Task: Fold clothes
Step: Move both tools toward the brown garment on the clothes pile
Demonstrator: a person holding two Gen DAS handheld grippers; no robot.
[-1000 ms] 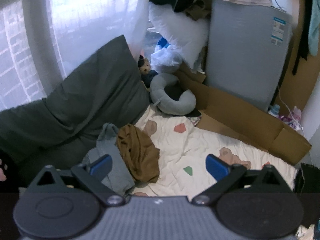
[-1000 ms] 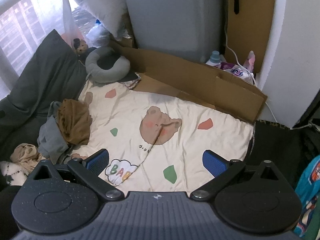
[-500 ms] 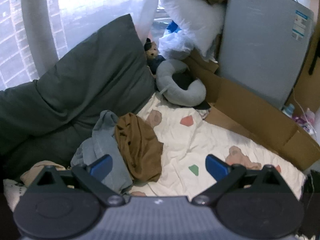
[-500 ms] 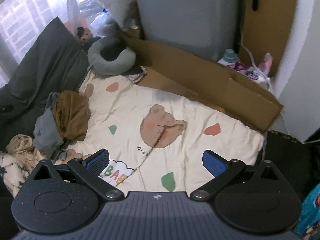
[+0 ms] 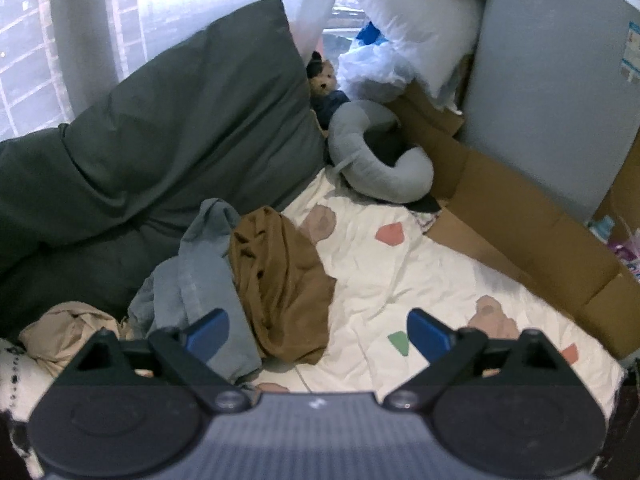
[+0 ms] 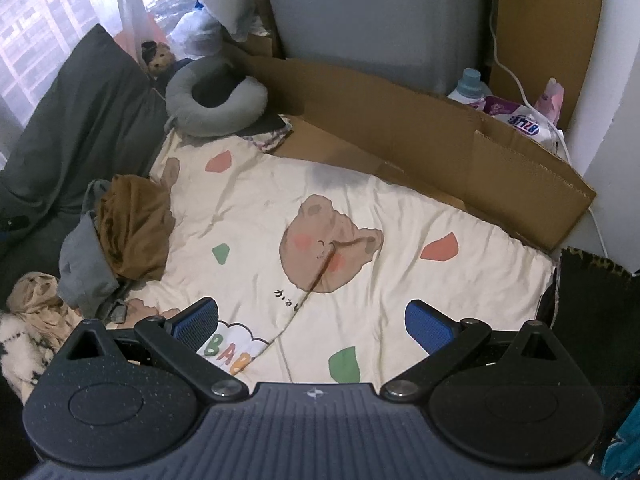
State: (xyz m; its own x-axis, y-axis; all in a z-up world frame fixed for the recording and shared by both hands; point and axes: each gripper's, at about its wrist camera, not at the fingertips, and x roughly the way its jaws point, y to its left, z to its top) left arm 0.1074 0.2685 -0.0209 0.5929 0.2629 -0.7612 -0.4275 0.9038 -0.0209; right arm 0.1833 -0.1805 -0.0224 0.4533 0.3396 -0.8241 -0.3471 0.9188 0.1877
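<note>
A crumpled brown garment [image 5: 280, 280] [image 6: 134, 228] lies at the left edge of a cream bear-print blanket [image 5: 400, 272] [image 6: 340, 240]. A grey-blue garment [image 5: 200, 280] [image 6: 86, 268] is bunched beside it on the left, and a beige garment [image 5: 68, 328] [image 6: 36, 296] lies nearer still. My left gripper [image 5: 318, 336] hangs open above the brown and grey-blue clothes, holding nothing. My right gripper [image 6: 312, 322] is open over the blanket's near middle, with nothing between its fingers.
Dark green cushions [image 5: 160, 140] [image 6: 76, 120] line the left side. A grey ring pillow [image 5: 380, 168] [image 6: 216, 100] and a small teddy bear [image 5: 322, 78] sit at the back. Flattened cardboard [image 5: 520, 232] [image 6: 440, 148] borders the blanket's far edge, before a grey panel [image 6: 380, 20].
Both views have tilted downward and drawn closer to the bed. The pile of clothes now sits larger and nearer to my left gripper. Both grippers stay open.
</note>
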